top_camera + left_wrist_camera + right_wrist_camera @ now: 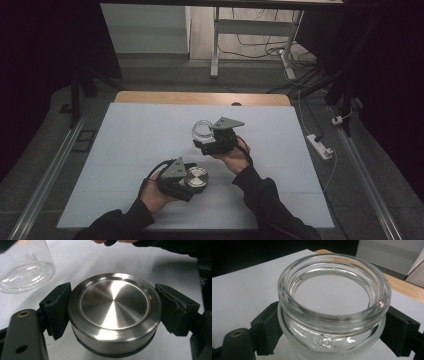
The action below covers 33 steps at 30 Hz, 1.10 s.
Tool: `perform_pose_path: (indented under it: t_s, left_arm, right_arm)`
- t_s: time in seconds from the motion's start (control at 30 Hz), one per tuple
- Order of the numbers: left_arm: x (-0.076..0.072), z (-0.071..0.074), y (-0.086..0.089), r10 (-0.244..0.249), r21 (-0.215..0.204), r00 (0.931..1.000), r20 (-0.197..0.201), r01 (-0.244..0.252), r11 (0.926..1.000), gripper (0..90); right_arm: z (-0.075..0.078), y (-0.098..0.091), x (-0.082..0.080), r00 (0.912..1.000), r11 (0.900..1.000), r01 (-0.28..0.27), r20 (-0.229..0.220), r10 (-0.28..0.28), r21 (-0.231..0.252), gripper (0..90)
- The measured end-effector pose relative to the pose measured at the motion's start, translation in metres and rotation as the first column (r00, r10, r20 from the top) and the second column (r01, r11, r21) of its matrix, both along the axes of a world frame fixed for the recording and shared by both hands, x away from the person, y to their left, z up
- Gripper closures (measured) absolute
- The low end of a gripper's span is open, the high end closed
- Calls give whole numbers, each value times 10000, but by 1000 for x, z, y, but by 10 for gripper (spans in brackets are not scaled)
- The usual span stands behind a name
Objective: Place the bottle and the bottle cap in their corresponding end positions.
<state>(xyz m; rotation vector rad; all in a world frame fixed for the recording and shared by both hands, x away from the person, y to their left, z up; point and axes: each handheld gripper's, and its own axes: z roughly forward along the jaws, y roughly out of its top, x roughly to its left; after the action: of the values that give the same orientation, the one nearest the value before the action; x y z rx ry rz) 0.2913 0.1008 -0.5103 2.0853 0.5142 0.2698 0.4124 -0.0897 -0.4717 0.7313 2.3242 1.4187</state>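
Note:
A round brushed-steel lid point(113, 312) sits between the black jaws of my left gripper point(113, 315), which is shut on its sides. In the high view the left gripper point(187, 181) holds that lid point(196, 177) low over the near middle of the white table. My right gripper point(334, 332) is shut on a clear glass jar point(334, 302), its open mouth facing the camera. Seen from the high view, the right gripper point(207, 140) holds the jar point(202, 130) above the table's middle, beyond and right of the lid. The jar's base point(25, 275) shows at upper left in the left gripper view.
The white table sheet point(130, 145) lies over a wooden top whose far edge point(200, 98) shows. Beyond it stand a table frame point(216, 45) and loose cables on the floor; a power strip point(320, 145) lies to the right. Dark curtains flank both sides.

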Motion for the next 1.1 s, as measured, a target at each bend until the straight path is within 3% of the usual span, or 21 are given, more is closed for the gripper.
perform_pose_path:
  t_s: [0.43, 0.67, 1.03, 1.1]
  left_arm:
    - [14, -13, -10, 198, 502, 9995, -265, -184, 9986, 194]
    - [23, -20, -15, 315, 749, 9974, -655, -265, 9968, 194]
    - [29, -29, -24, 554, 1650, 9941, -928, -396, 9855, 193]
    - [30, -29, -23, 561, 1636, 9930, -1039, -386, 9858, 193]
  right_arm:
    - [-13, 14, 17, 10000, 9997, 64, 28, -63, -236, 150]
    - [-21, 14, 24, 9995, 9986, 326, 27, -325, -426, 150]
    - [-34, 16, 26, 9996, 9978, 232, -158, -242, -620, 150]
    - [-38, 16, 26, 9997, 9974, 185, -169, -197, -694, 150]
